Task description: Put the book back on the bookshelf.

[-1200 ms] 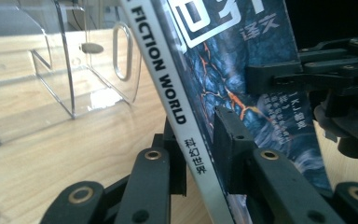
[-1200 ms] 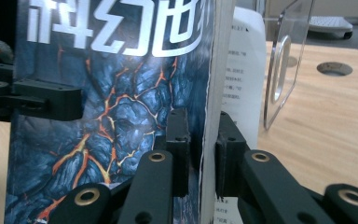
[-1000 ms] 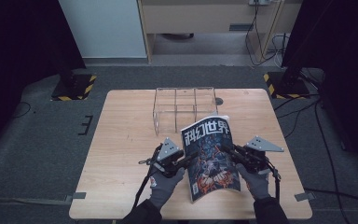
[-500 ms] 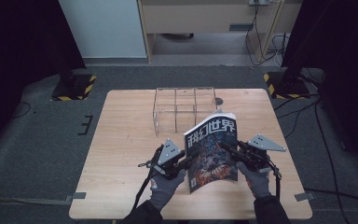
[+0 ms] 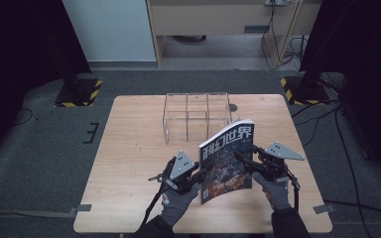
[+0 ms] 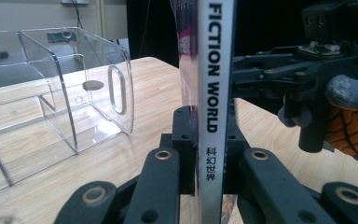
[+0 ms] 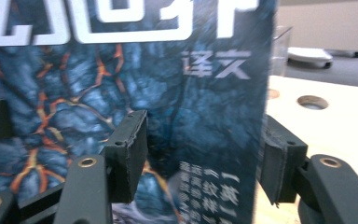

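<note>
Left gripper point(image 6: 200, 186) clamped on the spine of the magazine point(image 5: 226, 161), jaws pinching it at the lower end of the "FICTION WORLD" strip, so the magazine stands upright on edge above the table point(image 5: 129, 148), near the person's side, cover facing right. Right gripper point(image 7: 200, 161) has just been opening; its jaws stand apart with the free edge of the magazine's cover between them, pads not pressing on it as far as the right gripper view shows. Both gloved hands come in from the bottom of the high view, magazine between them. Farther back sits the clear divided organizer point(image 5: 197, 116), empty, near the middle of the table's far side, well apart from the magazine. Beyond it a round hole in the tabletop point(image 5: 233, 107). Step in hand looks like a handover to the left grip before slotting the magazine into the organizer. To do it well: keep the left pinch firm and low on the spine so pages don't fan, draw the right jaws straight back off the cover without snagging it, keep the magazine vertical, line the spine up with a compartment before lowering.
</note>
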`<act>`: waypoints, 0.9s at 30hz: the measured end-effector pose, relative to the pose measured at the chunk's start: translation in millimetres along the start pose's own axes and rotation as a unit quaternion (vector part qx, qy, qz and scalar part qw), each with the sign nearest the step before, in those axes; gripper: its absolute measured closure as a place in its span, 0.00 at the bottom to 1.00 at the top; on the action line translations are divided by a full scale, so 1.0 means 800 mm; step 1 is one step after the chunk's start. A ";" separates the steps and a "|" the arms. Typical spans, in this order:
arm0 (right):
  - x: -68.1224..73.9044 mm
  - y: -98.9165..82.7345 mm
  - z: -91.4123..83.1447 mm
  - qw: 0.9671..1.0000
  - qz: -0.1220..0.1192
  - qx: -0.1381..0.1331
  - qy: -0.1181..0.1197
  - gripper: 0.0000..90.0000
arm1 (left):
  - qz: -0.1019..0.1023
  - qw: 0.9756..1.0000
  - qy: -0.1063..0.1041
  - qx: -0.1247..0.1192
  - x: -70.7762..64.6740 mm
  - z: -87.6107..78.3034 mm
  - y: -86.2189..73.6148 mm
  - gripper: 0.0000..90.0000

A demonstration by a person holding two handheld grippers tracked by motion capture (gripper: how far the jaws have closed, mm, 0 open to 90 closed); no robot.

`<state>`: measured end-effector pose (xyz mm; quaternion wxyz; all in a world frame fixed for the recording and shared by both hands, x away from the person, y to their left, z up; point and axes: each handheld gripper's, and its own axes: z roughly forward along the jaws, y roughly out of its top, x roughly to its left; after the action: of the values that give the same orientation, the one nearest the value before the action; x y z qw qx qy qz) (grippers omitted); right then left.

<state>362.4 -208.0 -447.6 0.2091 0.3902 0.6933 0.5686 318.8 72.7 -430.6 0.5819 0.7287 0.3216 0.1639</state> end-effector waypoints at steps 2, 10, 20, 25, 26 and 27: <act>-0.004 0.000 -0.003 1.000 -0.004 -0.005 -0.015 0.47 | 0.003 1.000 -0.003 0.003 -0.002 0.001 -0.001 0.90; -0.024 -0.005 -0.006 0.997 0.013 -0.006 -0.078 0.45 | -0.002 1.000 0.002 0.006 0.001 0.001 -0.004 0.88; -0.027 -0.010 0.011 0.996 0.014 0.001 -0.089 0.48 | 0.002 1.000 -0.005 0.007 -0.001 0.000 -0.003 0.89; -0.030 -0.011 0.015 0.993 0.009 0.010 -0.113 0.50 | 0.007 1.000 -0.008 0.007 -0.005 -0.001 -0.002 0.89; -0.032 -0.012 0.017 0.993 0.008 0.013 -0.119 0.50 | 0.009 1.000 -0.009 0.008 -0.005 -0.001 -0.002 0.89; -0.035 -0.014 0.020 0.991 0.010 0.017 -0.130 0.50 | 0.011 1.000 -0.009 0.008 -0.007 -0.002 -0.002 0.89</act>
<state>387.9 -220.1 -466.6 0.2853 0.4712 0.6659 0.5032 313.7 70.4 -430.8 0.5773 0.7383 0.3096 0.1608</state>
